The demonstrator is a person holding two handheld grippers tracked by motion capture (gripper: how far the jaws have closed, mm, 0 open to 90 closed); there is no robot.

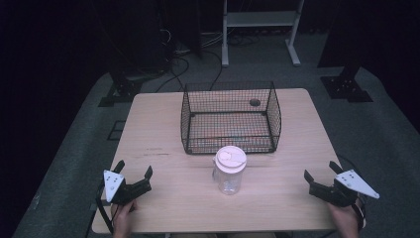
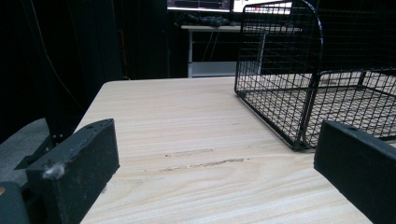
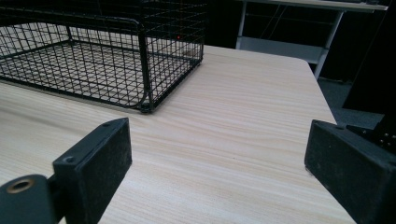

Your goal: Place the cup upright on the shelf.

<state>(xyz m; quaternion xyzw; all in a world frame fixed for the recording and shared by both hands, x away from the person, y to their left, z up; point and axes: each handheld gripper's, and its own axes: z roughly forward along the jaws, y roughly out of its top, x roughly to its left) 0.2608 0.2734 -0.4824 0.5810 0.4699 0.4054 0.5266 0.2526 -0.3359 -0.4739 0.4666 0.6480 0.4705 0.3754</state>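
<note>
Left gripper (image 1: pixel 133 171) rests low over the near left corner of the table (image 1: pixel 153 129), held from below by the person's left hand (image 1: pixel 123 218), jaws pointing away toward the far side and spread wide with nothing between them. Right gripper (image 1: pixel 322 171) sits at the near right corner in the mirrored pose, held by the right hand (image 1: pixel 346 220); its jaws are likewise spread wide and empty. Both grippers stand well apart from the bottle (image 1: pixel 229 170).

Count: two grippers, one bottle, one wire basket (image 1: pixel 230 119), one table.

The bottle stands upright on the table, between the two grippers and just in front of the near wall of the wire basket. Its body is clear plastic; the lid is pale, round and wider than the body, with a raised tab on top. Whether it holds anything cannot be told.

The wire basket is black mesh, rectangular, open at the top. In the left gripper view its corner (image 2: pixel 303 93) lies ahead to the right; in the right gripper view its corner (image 3: pixel 144 70) lies ahead to the left.
</note>
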